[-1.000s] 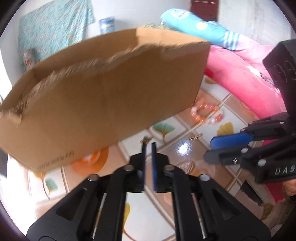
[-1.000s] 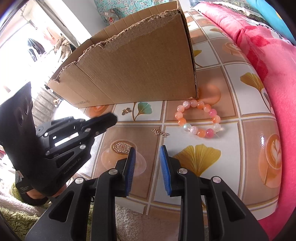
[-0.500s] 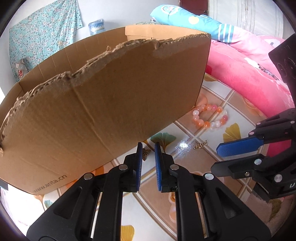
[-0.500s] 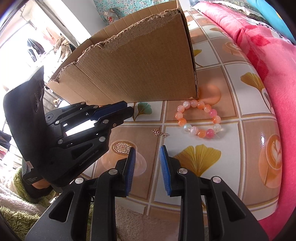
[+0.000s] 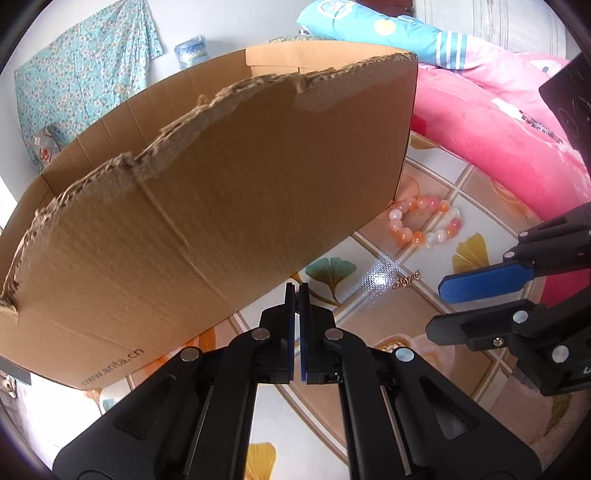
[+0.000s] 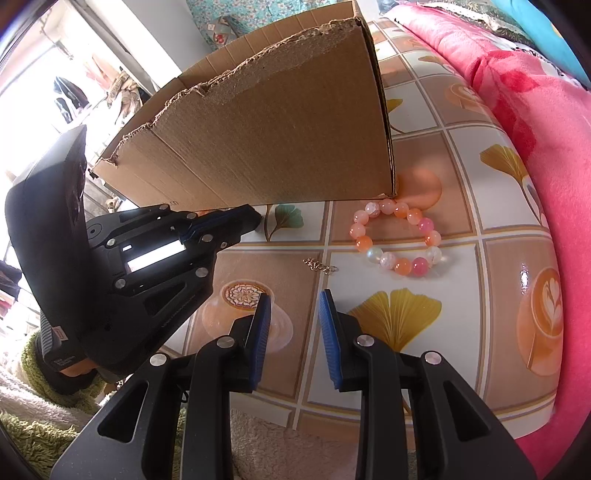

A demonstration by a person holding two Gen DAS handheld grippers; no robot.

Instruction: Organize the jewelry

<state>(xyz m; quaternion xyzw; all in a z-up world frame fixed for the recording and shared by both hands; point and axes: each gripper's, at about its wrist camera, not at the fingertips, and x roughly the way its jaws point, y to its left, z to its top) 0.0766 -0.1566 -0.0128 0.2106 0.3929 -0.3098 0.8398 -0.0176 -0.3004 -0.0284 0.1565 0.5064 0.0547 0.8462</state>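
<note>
A torn brown cardboard box point(image 5: 207, 206) stands on the patterned tablecloth; it also shows in the right wrist view point(image 6: 266, 140). A pink and orange bead bracelet point(image 5: 424, 223) point(image 6: 397, 236) lies at the box's right corner. A small gold chain piece point(image 5: 406, 281) point(image 6: 319, 265) lies in front of it. My left gripper point(image 5: 296, 291) point(image 6: 251, 221) is shut at the base of the box front, where a small gold charm lay; the charm itself is hidden. My right gripper point(image 6: 293, 306) point(image 5: 480, 295) is open and empty, just short of the chain piece.
A pink blanket point(image 6: 535, 147) bulges along the right side of the table. A blue patterned pillow point(image 5: 388, 33) lies behind the box. A green shaggy mat point(image 6: 33, 424) and a white fluffy cloth are at the near edge. A water jug point(image 5: 190, 50) stands far back.
My left gripper has moved down to the base of the box front and closed where the small gold charm lay. The right gripper has stayed still and open.
</note>
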